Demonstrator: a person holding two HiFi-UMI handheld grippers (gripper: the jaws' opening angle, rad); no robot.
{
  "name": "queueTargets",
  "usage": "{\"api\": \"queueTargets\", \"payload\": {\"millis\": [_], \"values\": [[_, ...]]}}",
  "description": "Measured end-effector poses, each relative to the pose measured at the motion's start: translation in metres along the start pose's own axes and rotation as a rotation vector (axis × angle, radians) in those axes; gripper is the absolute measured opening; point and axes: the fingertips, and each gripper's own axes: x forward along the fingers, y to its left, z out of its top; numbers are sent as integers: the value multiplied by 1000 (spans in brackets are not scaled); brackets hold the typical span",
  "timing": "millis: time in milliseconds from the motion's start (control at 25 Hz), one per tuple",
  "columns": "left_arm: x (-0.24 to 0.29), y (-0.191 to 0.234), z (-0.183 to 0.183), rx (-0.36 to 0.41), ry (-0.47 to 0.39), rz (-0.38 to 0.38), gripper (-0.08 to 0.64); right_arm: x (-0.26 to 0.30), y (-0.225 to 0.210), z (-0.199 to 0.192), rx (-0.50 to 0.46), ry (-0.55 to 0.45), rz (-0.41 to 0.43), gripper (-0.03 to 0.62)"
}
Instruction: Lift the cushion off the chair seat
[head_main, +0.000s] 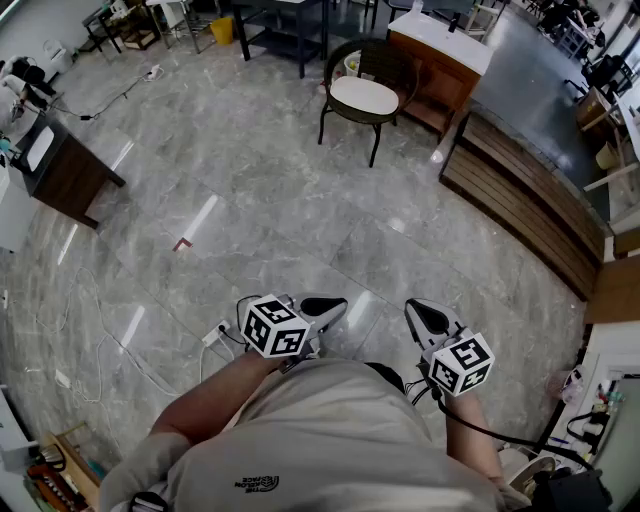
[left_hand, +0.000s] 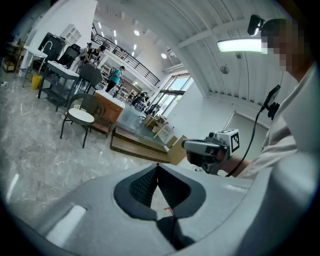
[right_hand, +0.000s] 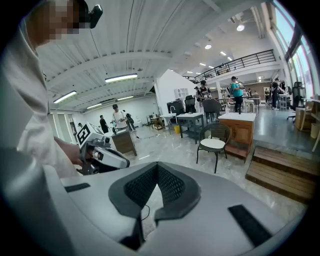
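Observation:
A white round cushion (head_main: 364, 96) lies on the seat of a dark wicker chair (head_main: 392, 62) far across the floor; the same cushion (left_hand: 81, 116) shows small in the left gripper view, and the cushion (right_hand: 213, 144) again in the right gripper view. My left gripper (head_main: 338, 306) and right gripper (head_main: 415, 311) are held side by side close to my body, far from the chair. Both have their jaws shut with nothing between them. The left gripper (left_hand: 158, 165) and the right gripper (right_hand: 158, 166) each show tips meeting.
A wooden counter (head_main: 438, 62) stands right behind the chair, a raised wooden platform (head_main: 525, 200) to its right. A dark side table (head_main: 62, 170) sits at the left, cables and a power strip (head_main: 216, 333) lie near my feet. People stand at desks in the distance.

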Motion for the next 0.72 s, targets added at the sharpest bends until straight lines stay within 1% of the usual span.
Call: {"api": "queueTargets", "payload": {"millis": [120,240,360,520,600,720], "values": [[-5,22,12,19,15,-1,8,30,0,8,4,24,6,12],[-8,42,21,52,40,1,8,59,3,8,28,73,23,12],[-2,59,29,55,46,7,8,83,-5,8,59,123,49,12],[20,84,47,24,35,20,8,113,-36,15,68,158,81,15],[29,101,60,23,30,51,8,131,-54,22,65,166,103,15],[44,131,84,19,32,107,8,161,-92,44,60,170,133,18]]}}
